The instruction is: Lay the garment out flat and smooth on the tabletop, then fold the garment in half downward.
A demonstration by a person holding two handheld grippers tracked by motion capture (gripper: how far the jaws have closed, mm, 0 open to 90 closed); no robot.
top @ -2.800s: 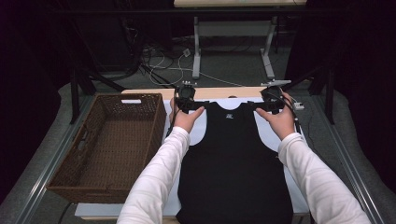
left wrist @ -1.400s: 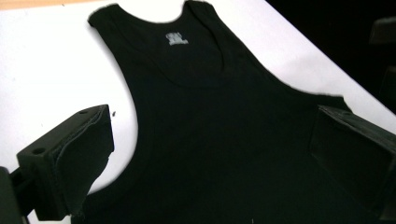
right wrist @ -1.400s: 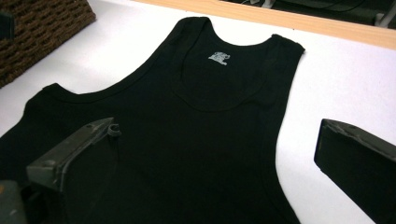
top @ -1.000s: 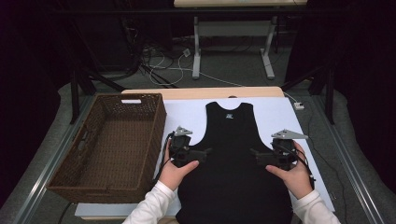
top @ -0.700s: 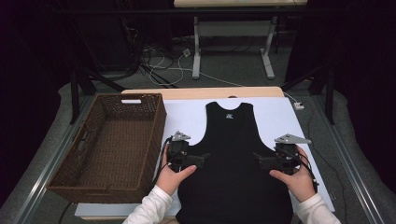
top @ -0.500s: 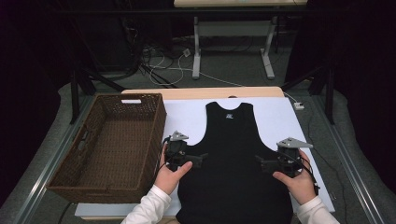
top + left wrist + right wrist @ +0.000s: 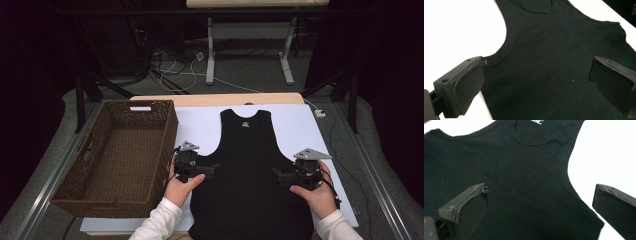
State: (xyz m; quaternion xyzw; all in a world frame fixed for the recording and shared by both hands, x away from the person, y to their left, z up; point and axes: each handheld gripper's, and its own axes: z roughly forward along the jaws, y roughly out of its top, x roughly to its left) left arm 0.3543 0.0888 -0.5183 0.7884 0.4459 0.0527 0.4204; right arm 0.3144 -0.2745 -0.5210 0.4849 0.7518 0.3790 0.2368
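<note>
I am holding my left gripper (image 7: 212, 170) and right gripper (image 7: 278, 175), jaws spread wide, at the side edges of the black tank top (image 7: 247, 170) lying flat mid-table (image 7: 200, 125). Probably starting a fold; next I should pinch each armpit seam. Basket (image 7: 117, 155) sits at the table's left edge.
</note>
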